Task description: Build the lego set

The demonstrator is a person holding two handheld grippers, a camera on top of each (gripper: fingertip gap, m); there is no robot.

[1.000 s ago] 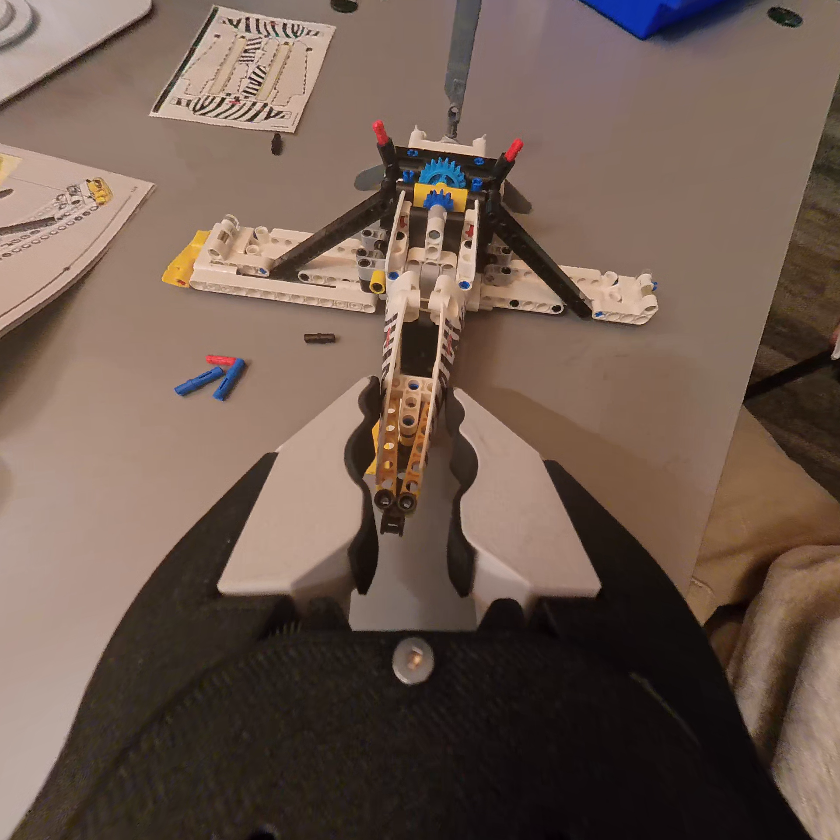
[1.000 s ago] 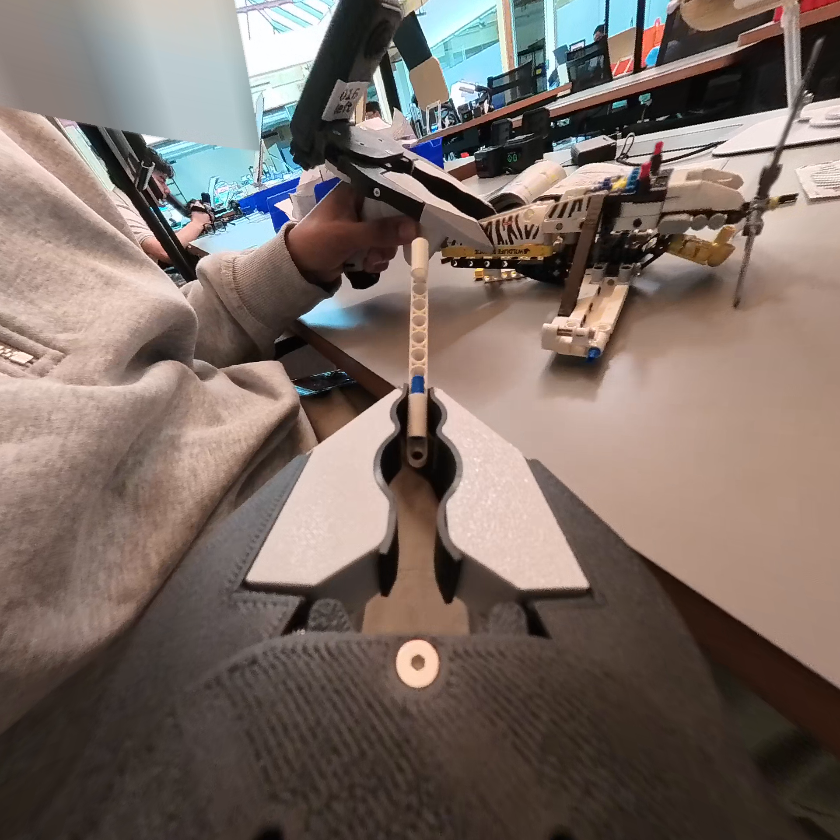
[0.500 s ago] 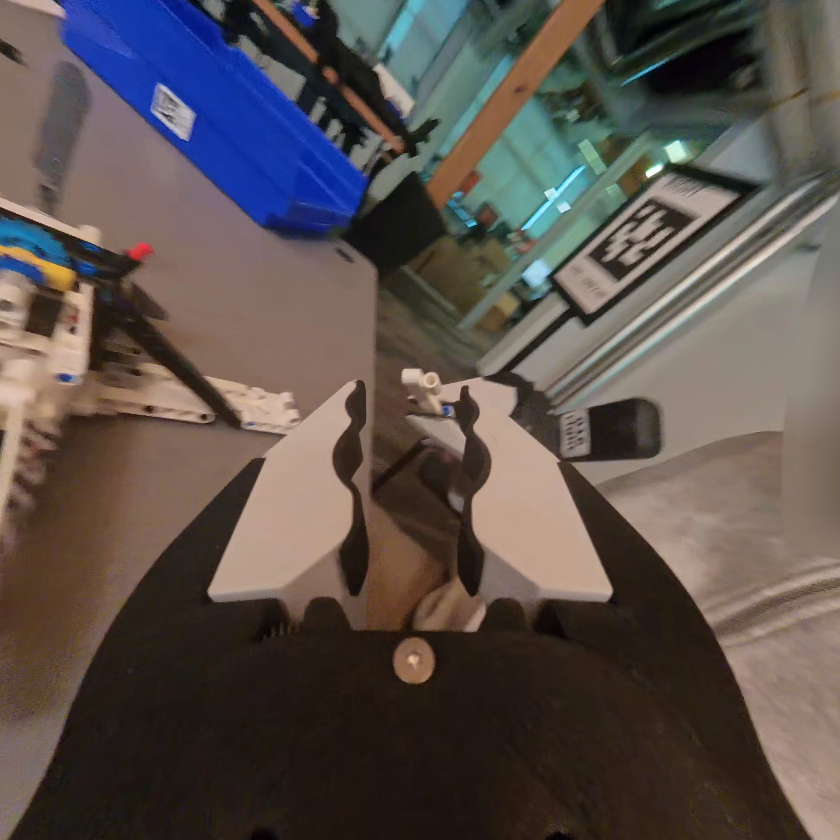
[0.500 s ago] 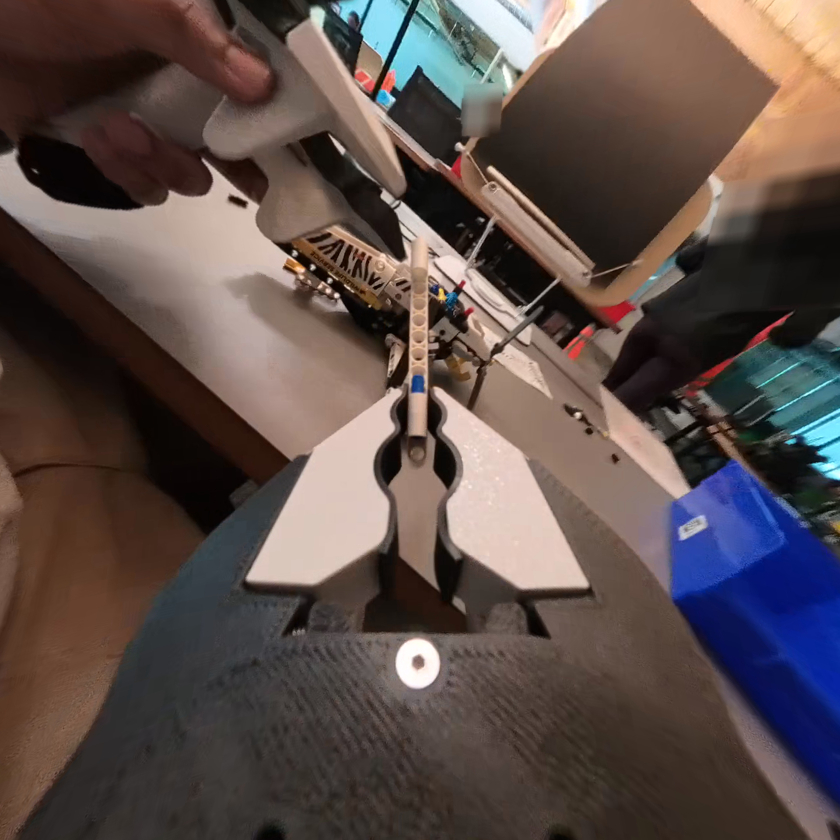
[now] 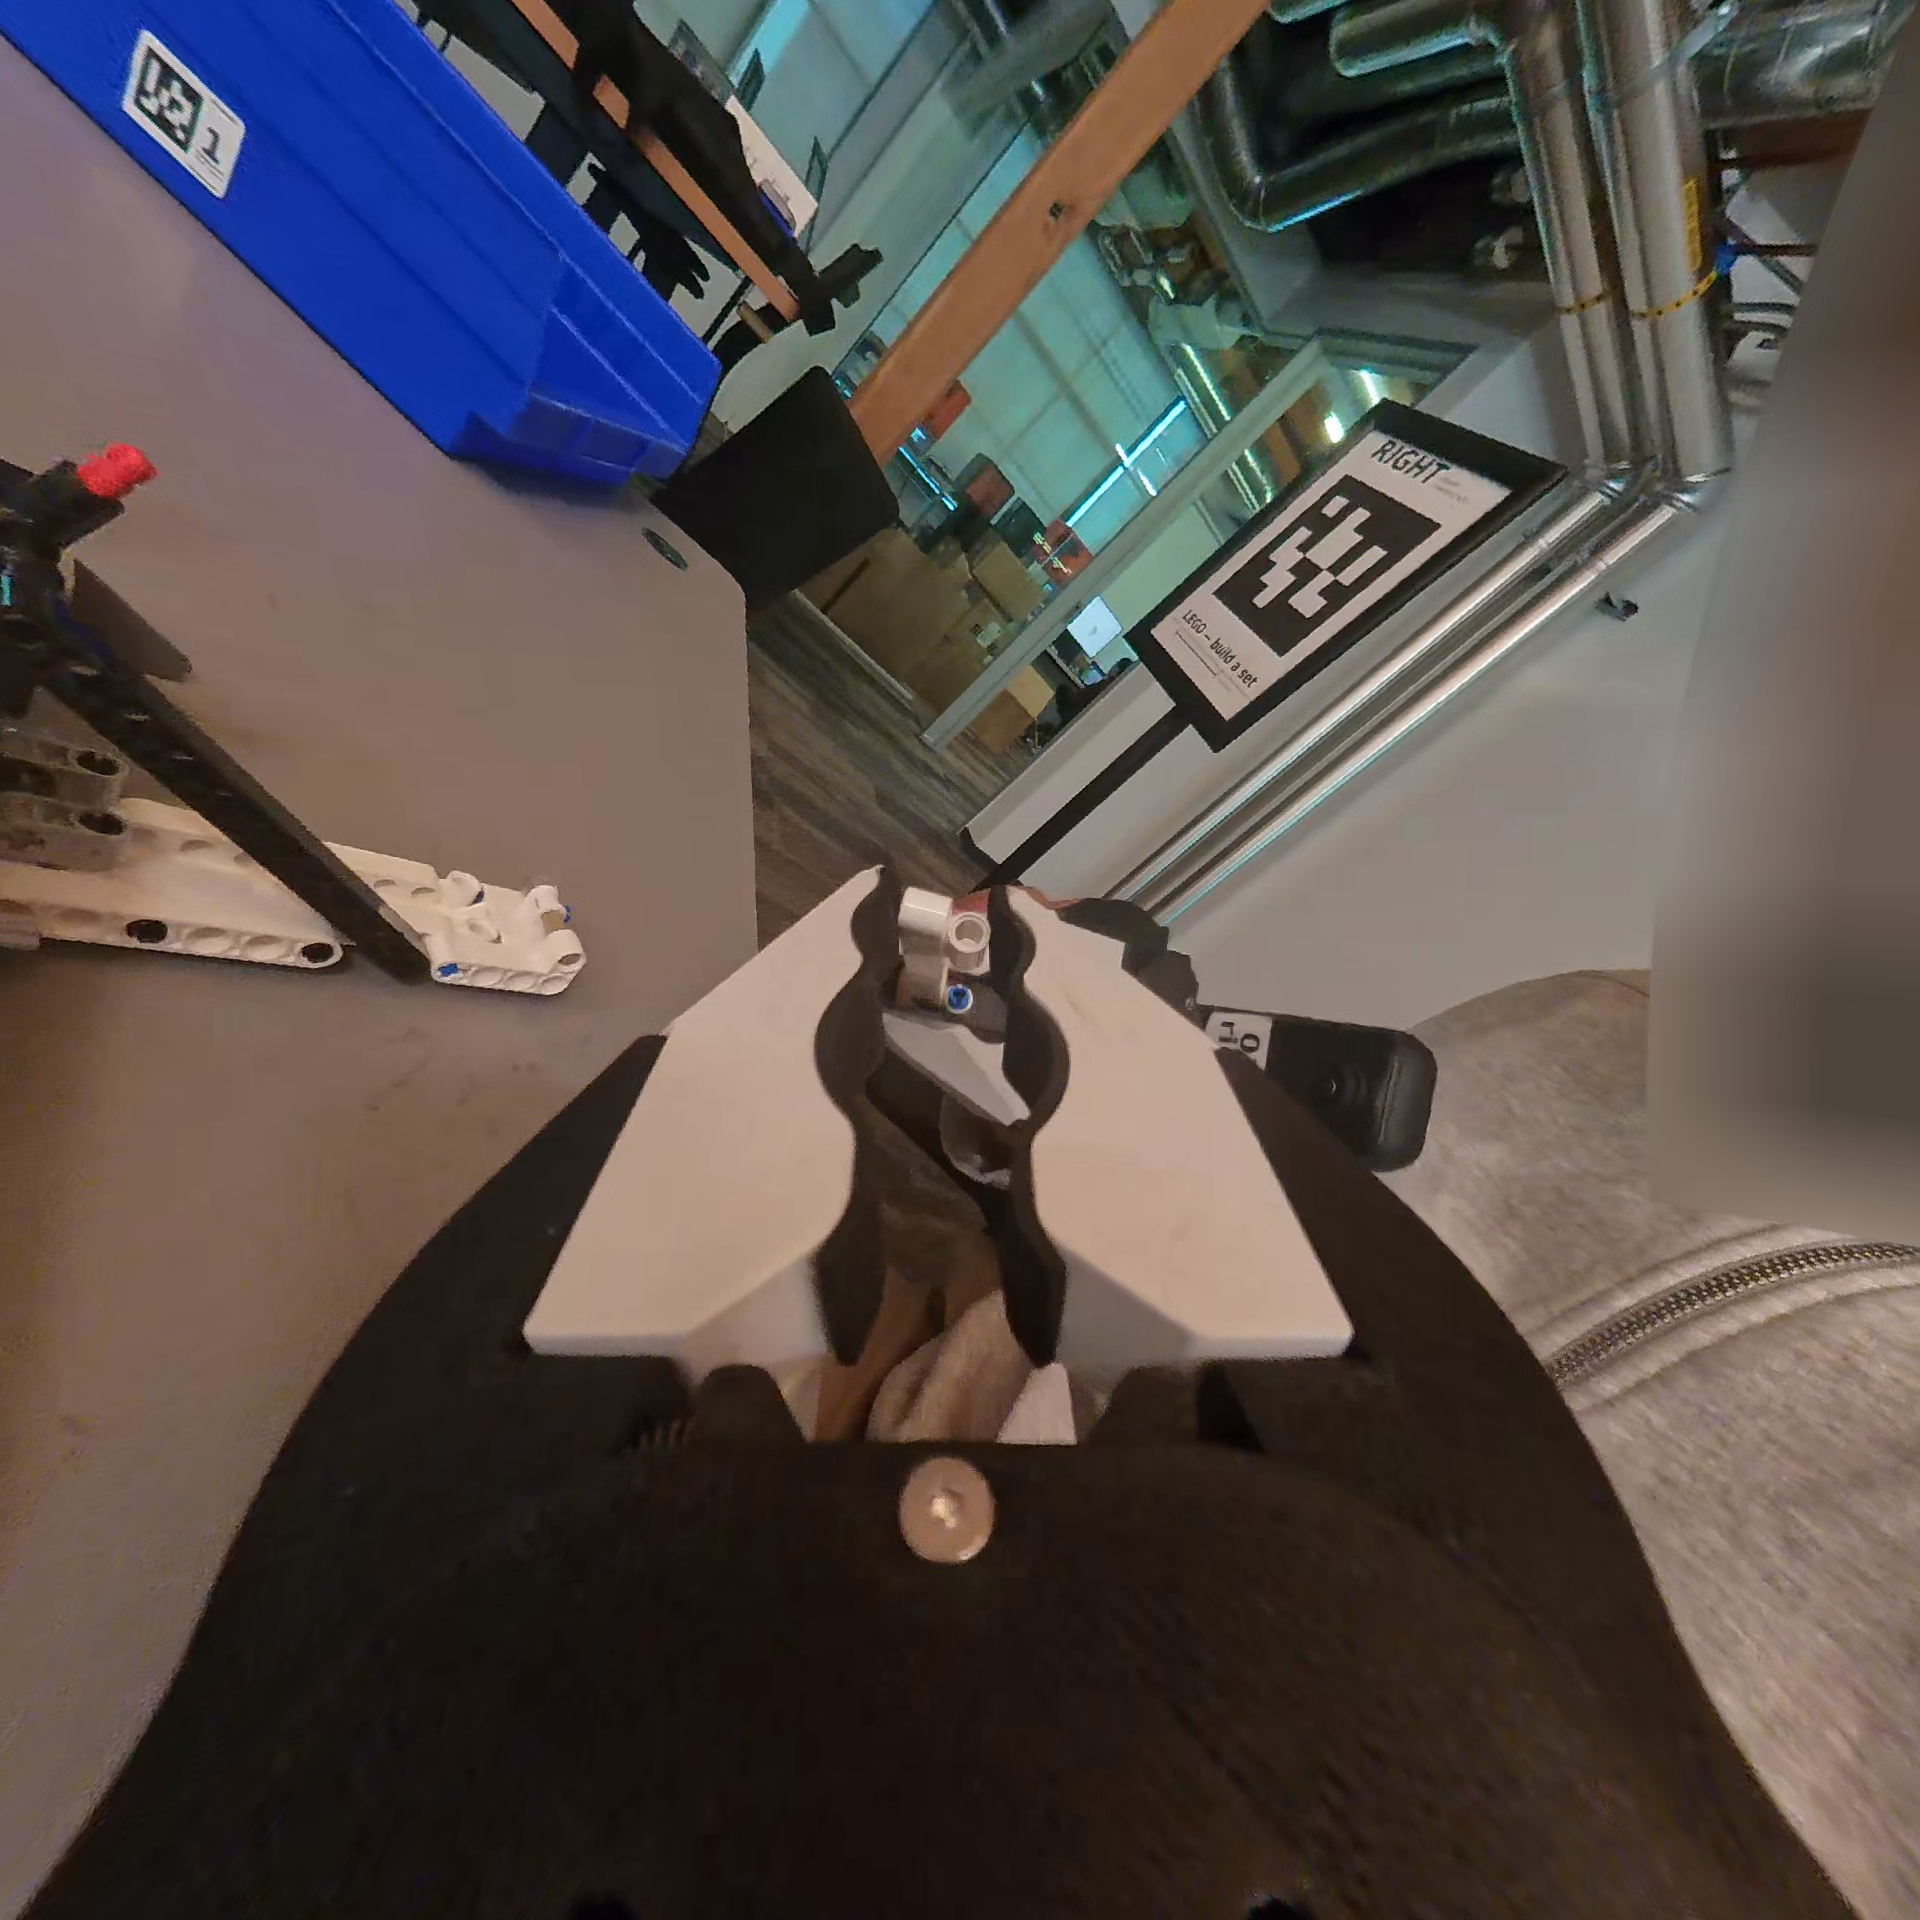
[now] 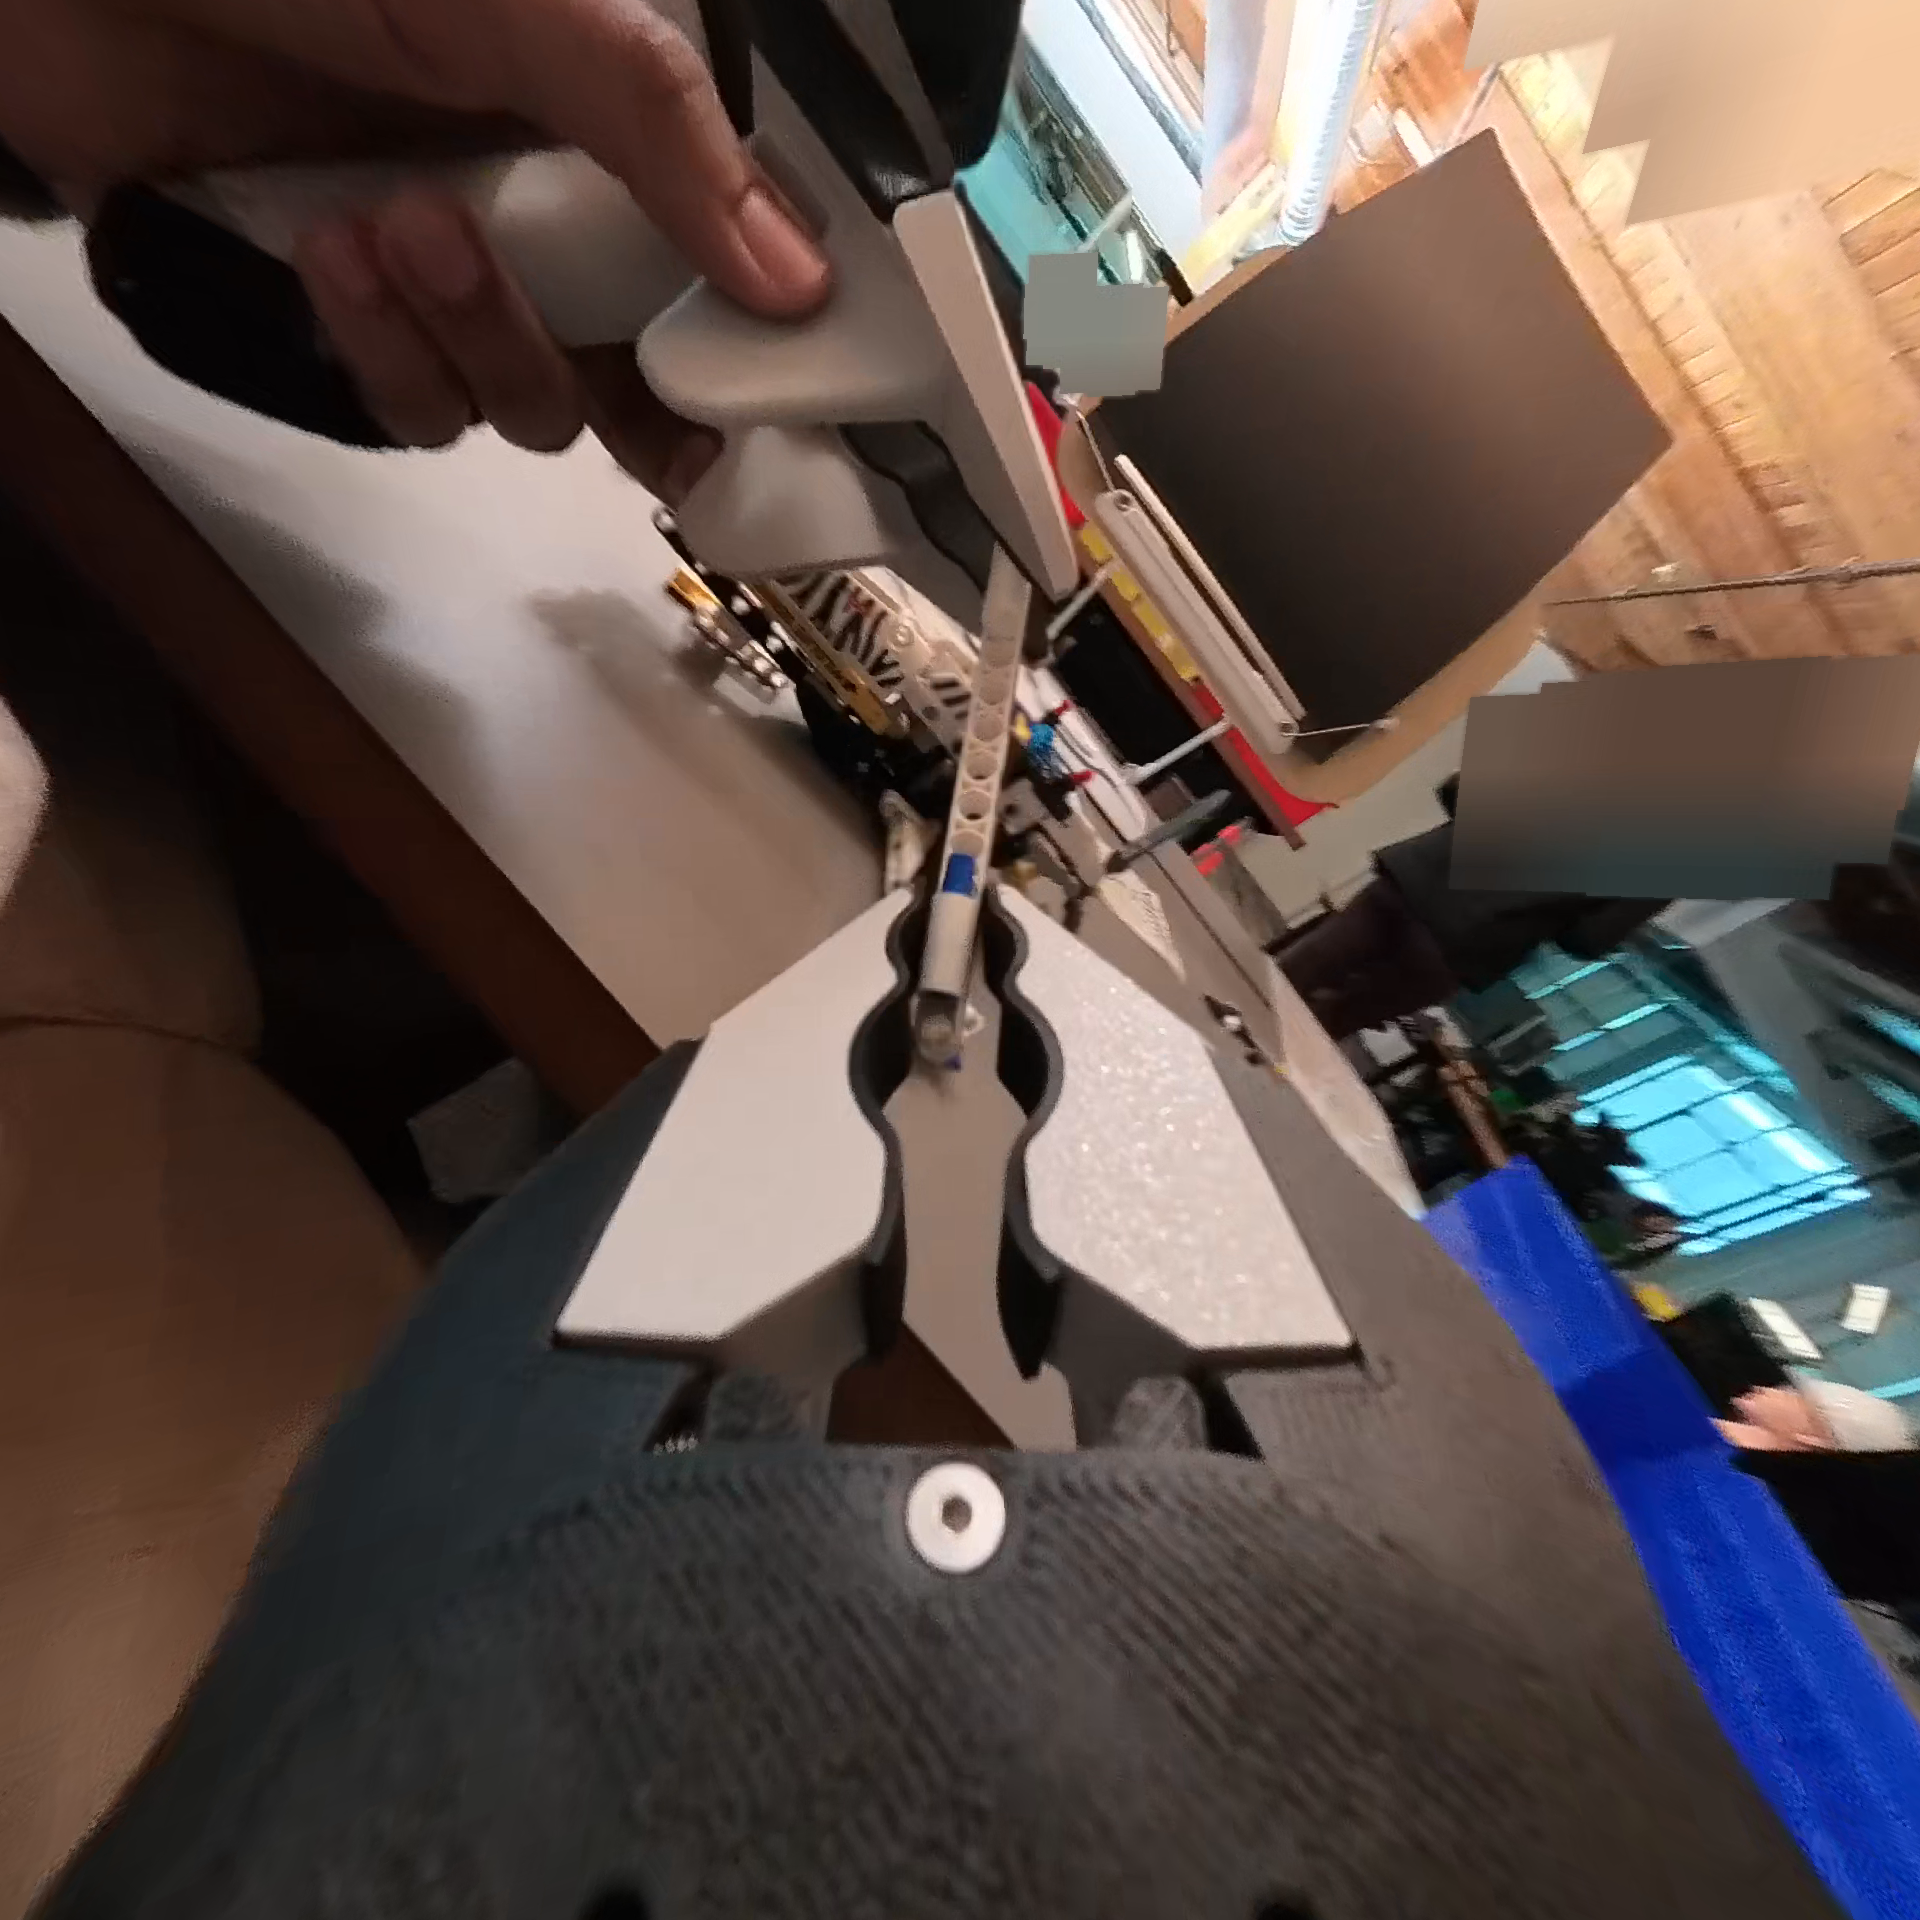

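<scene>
Two grippers were brought together off the edge of the bench [image 5: 416, 665]. One second before, the left gripper [image 5: 940, 925] had been closed around the tail of the lego aircraft [image 5: 208, 894]; half a second before, it was already off the model with its fingers spread and empty, swung toward the other gripper. At this moment the aircraft was left lying on the bench, well apart from both grippers, with only one white wing and a black strut seen at the left of the left wrist view.

In the right wrist view the right gripper [image 6: 961, 925] was seen clenched on the lower end of a long white beam [image 6: 982, 727], a blue pin [image 6: 961, 875] sitting just above the fingertips. The beam had been held that way throughout the last second. Its far end now reached the tips of the left gripper, which was held by a hand [image 6: 436, 208] above.

From the left wrist view, the small white connector [image 5: 940, 935] at the beam's end lay between the narrowed fingers [image 5: 748, 1143]; whether they were actually pressing on it could not be told.

It was judged that a handover or a two-handed fitting of the beam had begun, with attachment to the aircraft not yet done.
</scene>
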